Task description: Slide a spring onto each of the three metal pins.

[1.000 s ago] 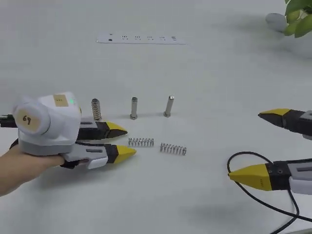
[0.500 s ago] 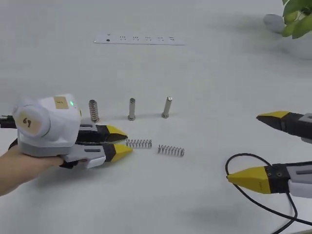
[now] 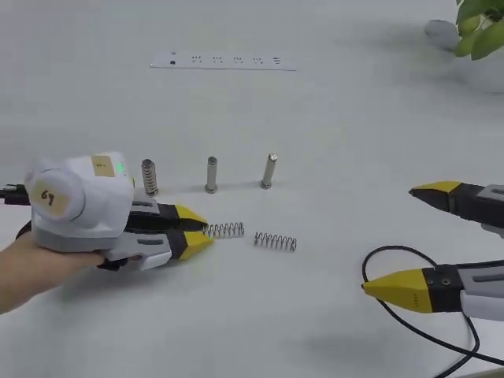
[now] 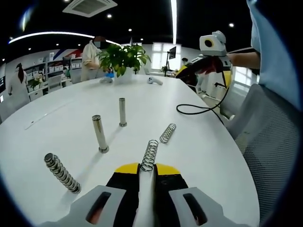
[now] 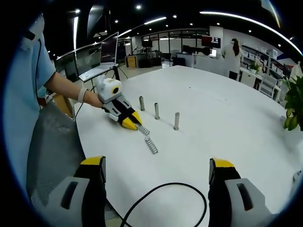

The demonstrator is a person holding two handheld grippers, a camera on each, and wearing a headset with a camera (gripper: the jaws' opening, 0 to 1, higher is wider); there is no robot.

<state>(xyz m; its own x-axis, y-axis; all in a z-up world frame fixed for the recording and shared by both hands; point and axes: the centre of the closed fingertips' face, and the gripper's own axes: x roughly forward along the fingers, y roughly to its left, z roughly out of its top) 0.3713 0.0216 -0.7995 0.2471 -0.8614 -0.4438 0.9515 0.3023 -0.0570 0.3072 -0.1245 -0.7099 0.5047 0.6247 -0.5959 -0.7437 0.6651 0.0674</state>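
Left tool pinching a spring on a white worktop, right tool held open nearby.

The left tool (image 3: 202, 229), held in a hand (image 3: 35, 266), had its yellow-tipped jaws closed on the near end of one spring (image 3: 226, 229), which lay flat on the worktop (image 3: 260, 315) and pointed away from the tips. A second spring (image 3: 276, 242) lay loose just beyond it. Behind both stood three upright metal pins in a row: the left pin (image 3: 149, 178) wore a fitted spring, while the middle pin (image 3: 211, 174) and right pin (image 3: 268, 171) were bare. The right tool (image 3: 387, 239) hovered well apart to the right, jaws spread wide and empty, with a black cable (image 3: 402, 253) looping beside it. A power strip (image 3: 224, 61) lay at the far edge.
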